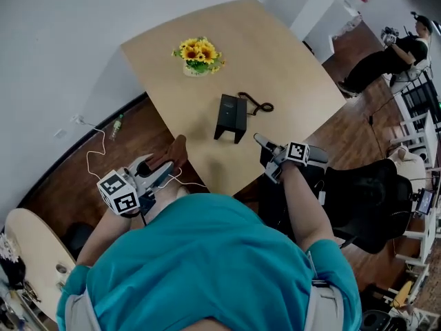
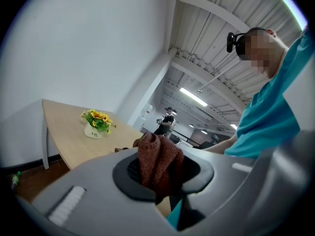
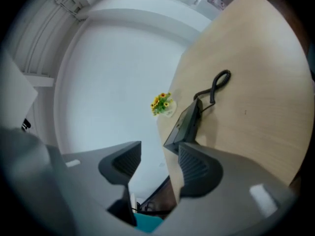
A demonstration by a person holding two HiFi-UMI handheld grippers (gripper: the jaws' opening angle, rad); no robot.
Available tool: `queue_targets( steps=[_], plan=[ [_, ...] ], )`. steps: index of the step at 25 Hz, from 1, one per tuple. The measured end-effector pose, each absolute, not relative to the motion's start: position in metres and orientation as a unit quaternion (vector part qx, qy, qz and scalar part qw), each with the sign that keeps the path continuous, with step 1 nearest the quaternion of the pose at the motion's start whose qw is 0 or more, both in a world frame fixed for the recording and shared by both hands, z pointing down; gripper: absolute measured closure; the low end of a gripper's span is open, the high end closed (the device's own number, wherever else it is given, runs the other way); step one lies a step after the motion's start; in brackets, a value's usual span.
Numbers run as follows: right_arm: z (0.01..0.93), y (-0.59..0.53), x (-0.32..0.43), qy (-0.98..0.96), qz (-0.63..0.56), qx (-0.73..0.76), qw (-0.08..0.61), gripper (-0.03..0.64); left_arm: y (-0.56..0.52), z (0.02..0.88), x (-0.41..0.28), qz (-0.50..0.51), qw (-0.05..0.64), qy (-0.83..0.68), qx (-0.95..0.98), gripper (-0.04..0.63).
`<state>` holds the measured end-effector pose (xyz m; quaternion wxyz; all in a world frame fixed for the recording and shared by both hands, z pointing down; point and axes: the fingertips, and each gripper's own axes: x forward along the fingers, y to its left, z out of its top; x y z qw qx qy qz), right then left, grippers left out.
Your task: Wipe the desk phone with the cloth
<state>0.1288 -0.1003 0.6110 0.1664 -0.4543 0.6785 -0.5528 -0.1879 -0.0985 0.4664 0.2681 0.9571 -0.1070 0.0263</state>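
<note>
The left gripper [image 2: 162, 173] is clamping its jaws on the cloth [image 2: 158, 156], a rust-brown knitted bunch that is poking up out of the pads and flopping over them, so that grip is looking secure. The right gripper [image 3: 155, 163] is showing jaws standing well apart with nothing between them, only wall and table edge in the gap, and it is hovering just off the near edge of the table [image 1: 289, 67]. Beyond it, the desk phone [image 1: 231, 116] is sitting near the middle of the pale wooden top, a black wedge well apart from both grippers, with its coiled cord [image 1: 256, 104] trailing off the far side. Further back a pot of sunflowers [image 1: 198, 55] is standing clear of everything. No wiping is happening yet; the cloth is hanging out over the floor by the table corner. As for handling, the cloth is looking soft, light and limp, so I am judging it will drape and fold over the phone's edges, and holding it by a bunch as now is leaving enough loose fabric to drag across the casing. The phone is looking like hard, smooth plastic, probably light enough to skid on that slick tabletop under a push, with the cord tugging it too. I am thinking the free gripper should be pinching the base at a side edge to steady it.
</note>
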Motion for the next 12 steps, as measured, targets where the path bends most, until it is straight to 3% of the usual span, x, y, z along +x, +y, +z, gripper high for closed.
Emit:
queue_targets(
  steps=[4,12],
  plan=[
    [0.636,-0.132,0.14,0.695,-0.564,-0.423,0.139,0.37,-0.104,0.468,-0.155,0.039,0.264,-0.122,0.956,0.505],
    [0.683,-0.177,0.136,0.704,-0.621,-0.309,0.155,0.359,-0.11,0.471,-0.097,0.044,0.288,-0.207,0.934,0.505]
  ],
)
